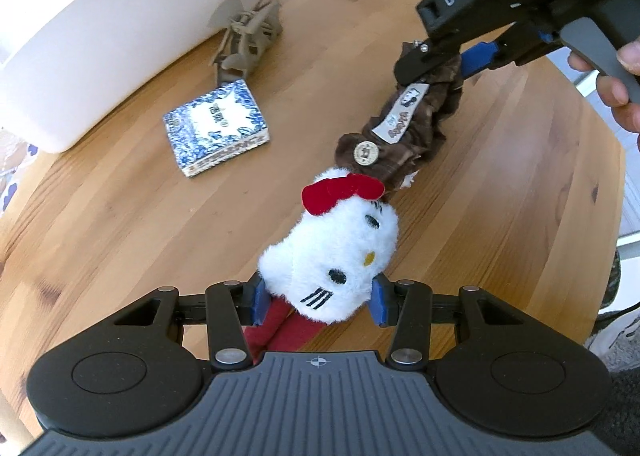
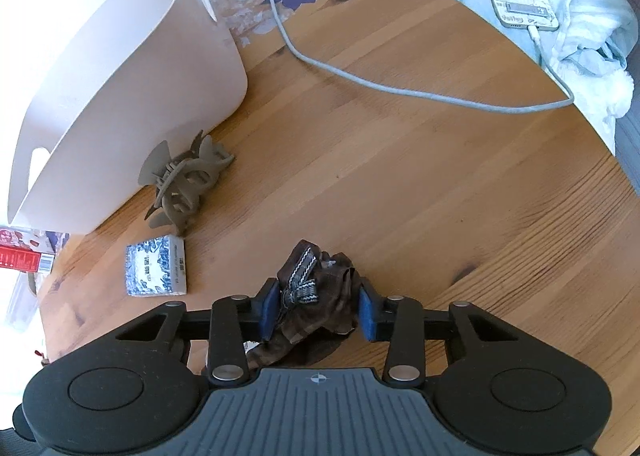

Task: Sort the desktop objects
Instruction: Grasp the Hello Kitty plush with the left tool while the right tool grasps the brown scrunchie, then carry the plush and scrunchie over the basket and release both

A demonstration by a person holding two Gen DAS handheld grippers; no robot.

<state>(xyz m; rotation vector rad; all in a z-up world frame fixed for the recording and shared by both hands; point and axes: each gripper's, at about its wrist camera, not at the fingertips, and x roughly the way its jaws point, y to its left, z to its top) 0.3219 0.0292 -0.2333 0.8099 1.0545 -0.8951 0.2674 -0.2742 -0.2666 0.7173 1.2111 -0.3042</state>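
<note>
Left wrist view: my left gripper [image 1: 316,302] had its fingers clamped on the white plush [image 1: 336,256], while the right gripper [image 2: 318,310] pinched its brown scrunchie [image 2: 320,296] above the bench [image 1: 120,236] — opposing pulls risked tearing or slipping.

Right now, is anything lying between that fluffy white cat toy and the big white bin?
Yes. The blue-patterned box and the grey hair claw lie on the table between the plush cat and the white bin.
</note>
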